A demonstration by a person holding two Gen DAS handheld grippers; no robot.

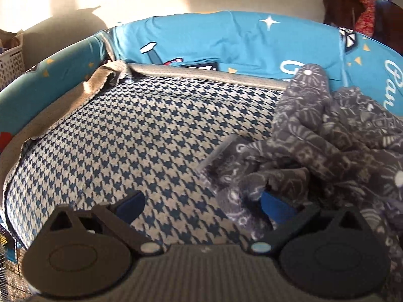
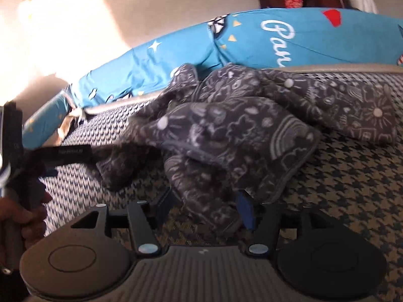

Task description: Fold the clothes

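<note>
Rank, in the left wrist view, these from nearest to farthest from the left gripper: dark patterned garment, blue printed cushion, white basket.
From the left gripper:
1. Dark patterned garment, at its right finger.
2. Blue printed cushion, along the far edge, behind the houndstooth cover.
3. White basket, far left, beyond the cushion.

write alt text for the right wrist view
A crumpled dark grey patterned garment lies on a houndstooth cover, a fold of it between the open fingers of the right gripper. Blue printed cushions line the back, and the left gripper reaches in from the left.
</note>
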